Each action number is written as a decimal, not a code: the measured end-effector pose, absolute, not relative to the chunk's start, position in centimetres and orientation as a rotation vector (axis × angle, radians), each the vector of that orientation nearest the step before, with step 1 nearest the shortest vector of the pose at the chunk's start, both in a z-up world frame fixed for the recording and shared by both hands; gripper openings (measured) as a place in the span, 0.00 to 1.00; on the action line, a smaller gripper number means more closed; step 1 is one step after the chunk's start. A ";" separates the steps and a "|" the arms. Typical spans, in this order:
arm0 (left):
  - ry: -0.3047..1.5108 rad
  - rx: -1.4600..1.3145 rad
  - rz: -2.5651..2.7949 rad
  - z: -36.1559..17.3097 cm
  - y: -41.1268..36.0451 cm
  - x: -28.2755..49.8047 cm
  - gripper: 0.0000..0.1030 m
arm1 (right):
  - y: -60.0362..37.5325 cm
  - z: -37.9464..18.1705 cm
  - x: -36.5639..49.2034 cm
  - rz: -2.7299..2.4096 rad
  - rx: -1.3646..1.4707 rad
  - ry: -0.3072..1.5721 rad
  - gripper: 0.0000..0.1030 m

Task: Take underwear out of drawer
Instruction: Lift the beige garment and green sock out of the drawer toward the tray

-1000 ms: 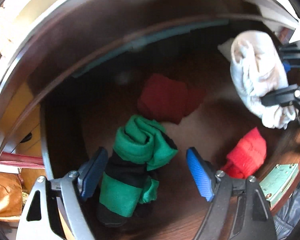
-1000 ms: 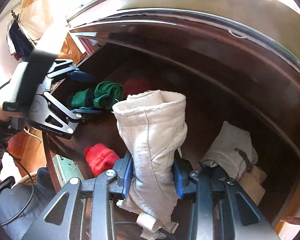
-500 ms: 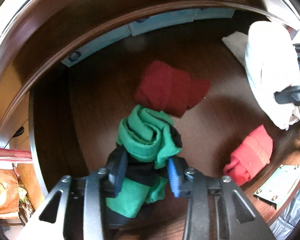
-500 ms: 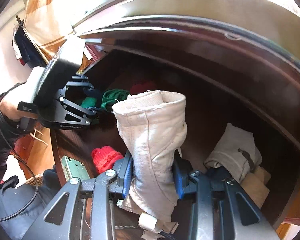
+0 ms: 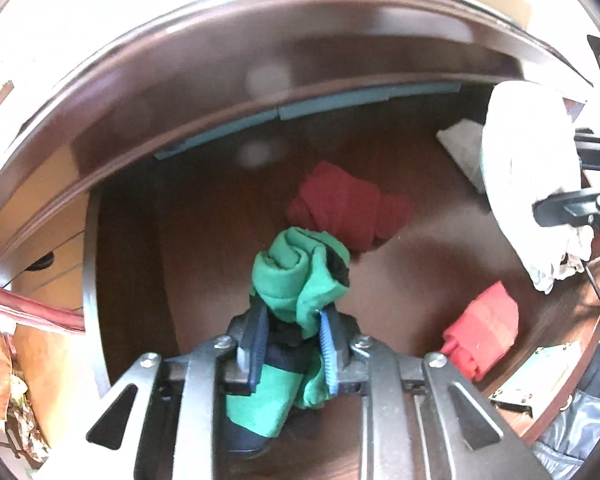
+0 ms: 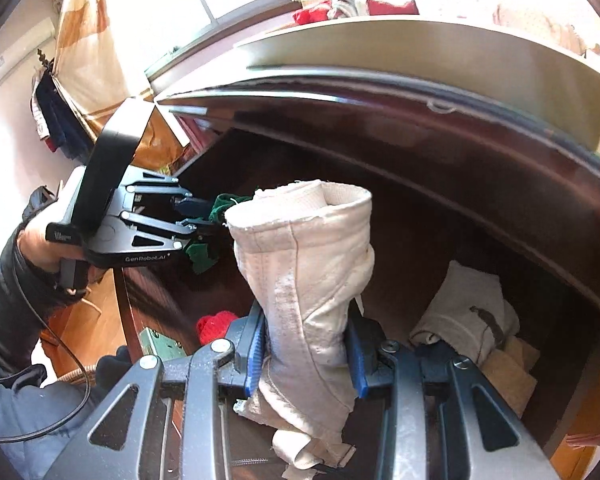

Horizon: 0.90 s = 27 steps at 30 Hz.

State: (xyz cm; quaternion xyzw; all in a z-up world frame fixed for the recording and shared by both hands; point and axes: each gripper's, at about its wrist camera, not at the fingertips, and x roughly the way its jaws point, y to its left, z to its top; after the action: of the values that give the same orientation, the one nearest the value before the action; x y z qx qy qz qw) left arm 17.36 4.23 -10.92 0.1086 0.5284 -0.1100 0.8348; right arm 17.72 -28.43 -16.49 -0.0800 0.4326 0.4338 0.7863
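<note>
The dark wooden drawer (image 5: 204, 216) lies open below me. My left gripper (image 5: 292, 320) has its jaws closing, with the blue pads pressed on a rolled green-and-black underwear (image 5: 292, 276) held just above the drawer floor. In the right wrist view, that left gripper (image 6: 196, 214) and the green roll (image 6: 200, 254) sit at the left, gripped by a person's hand (image 6: 40, 240). My right gripper (image 6: 306, 344) is shut on a rolled cream-white underwear (image 6: 304, 256) that stands upright over the drawer. The same white roll (image 5: 528, 168) shows at the right of the left wrist view.
A dark red underwear (image 5: 340, 204) and a bright red one (image 5: 480, 328) lie on the drawer floor. A grey folded garment (image 6: 464, 316) lies on a beige piece (image 6: 508, 372) at the right end. A metal lock plate (image 5: 540, 372) sits on the front rim.
My left gripper went from wide open around the green roll to shut on it, then lifted it a little. The right gripper rose slightly with the white roll still held.
</note>
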 end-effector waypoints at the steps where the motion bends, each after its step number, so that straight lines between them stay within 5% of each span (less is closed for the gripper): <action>1: 1.104 0.226 -0.231 -10.7 4.4 17.1 0.20 | -28.6 -16.3 17.5 0.930 -0.174 0.923 0.36; 27: 0.793 0.120 -0.098 -5.4 9.4 11.5 0.16 | -30.6 -13.4 12.9 0.874 -0.243 0.688 0.36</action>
State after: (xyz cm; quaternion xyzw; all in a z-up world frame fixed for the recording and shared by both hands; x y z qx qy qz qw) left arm 11.52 9.36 -5.36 0.0584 0.3859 -0.0478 0.9194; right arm 12.92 -30.63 -13.44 -0.1148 0.3258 0.4138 0.8423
